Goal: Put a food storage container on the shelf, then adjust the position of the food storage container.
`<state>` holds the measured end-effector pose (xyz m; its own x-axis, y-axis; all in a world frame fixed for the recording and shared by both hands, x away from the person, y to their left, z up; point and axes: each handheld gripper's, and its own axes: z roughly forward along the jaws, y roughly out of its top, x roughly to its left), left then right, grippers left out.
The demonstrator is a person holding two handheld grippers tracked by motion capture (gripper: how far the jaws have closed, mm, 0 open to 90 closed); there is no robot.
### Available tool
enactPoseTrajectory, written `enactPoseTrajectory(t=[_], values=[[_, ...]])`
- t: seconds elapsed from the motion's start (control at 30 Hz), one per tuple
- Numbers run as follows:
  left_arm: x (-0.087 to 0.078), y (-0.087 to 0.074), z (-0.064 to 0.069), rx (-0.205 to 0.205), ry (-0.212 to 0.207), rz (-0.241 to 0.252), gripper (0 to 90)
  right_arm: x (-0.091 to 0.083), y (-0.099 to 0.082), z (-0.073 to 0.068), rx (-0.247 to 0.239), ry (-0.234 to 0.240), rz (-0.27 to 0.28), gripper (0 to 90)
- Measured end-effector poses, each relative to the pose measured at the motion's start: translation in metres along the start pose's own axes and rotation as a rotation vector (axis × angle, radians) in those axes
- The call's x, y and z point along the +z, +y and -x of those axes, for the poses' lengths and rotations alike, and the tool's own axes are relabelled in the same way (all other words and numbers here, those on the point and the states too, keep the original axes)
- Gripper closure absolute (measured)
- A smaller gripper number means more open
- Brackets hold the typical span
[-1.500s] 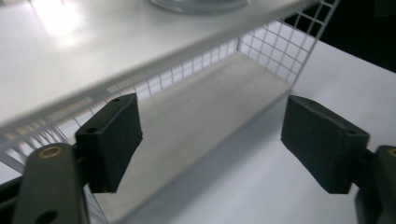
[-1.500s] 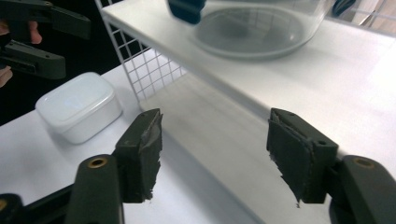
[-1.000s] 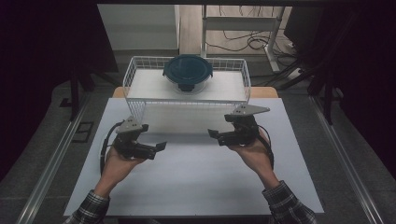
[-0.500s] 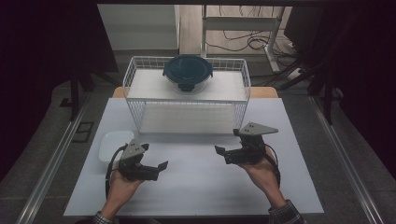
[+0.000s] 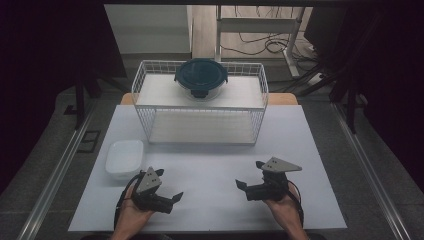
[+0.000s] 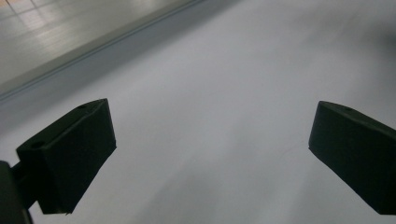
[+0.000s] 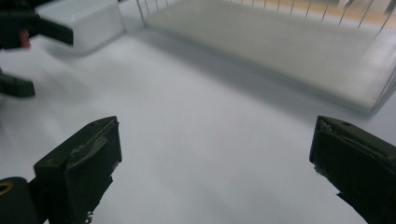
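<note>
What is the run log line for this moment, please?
left gripper: open, empty | right gripper: open, empty | white container: on table | lidded bowl: on rack

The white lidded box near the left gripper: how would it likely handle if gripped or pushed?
The white box looks like thin plastic, so probably light and apt to slide on the smooth white table when pushed. Its low, flat shape makes tipping unlikely. Its rounded, glossy sides could be slippery between the fingers.

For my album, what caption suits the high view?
Two open grippers held low over a white table, wire rack behind.
</note>
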<state>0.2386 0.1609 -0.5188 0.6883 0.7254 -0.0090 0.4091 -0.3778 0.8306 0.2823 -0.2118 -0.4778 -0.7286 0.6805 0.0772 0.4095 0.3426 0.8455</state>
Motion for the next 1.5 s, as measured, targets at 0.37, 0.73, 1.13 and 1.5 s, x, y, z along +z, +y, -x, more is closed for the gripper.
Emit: enactPoseTrajectory(t=[0.37, 0.73, 1.13, 1.5], values=[[-0.019, 0.016, -0.026, -0.053, 0.090, 0.013, 12.7, 0.006, -0.010, 0.005, -0.003, -0.038, -0.046, 2.1], [-0.053, 0.020, -0.099, -0.207, 0.242, 0.038, 74.9, 0.008, -0.010, 0.007, -0.007, -0.052, -0.052, 2.4], [-0.083, -0.031, -0.167, -0.396, 0.491, 0.022, 89.7, 0.011, -0.013, 0.009, -0.005, -0.032, -0.071, 2.6], [-0.065, -0.047, -0.158, -0.374, 0.416, -0.155, 89.7, 0.011, -0.014, 0.009, -0.033, -0.032, -0.087, 2.8]])
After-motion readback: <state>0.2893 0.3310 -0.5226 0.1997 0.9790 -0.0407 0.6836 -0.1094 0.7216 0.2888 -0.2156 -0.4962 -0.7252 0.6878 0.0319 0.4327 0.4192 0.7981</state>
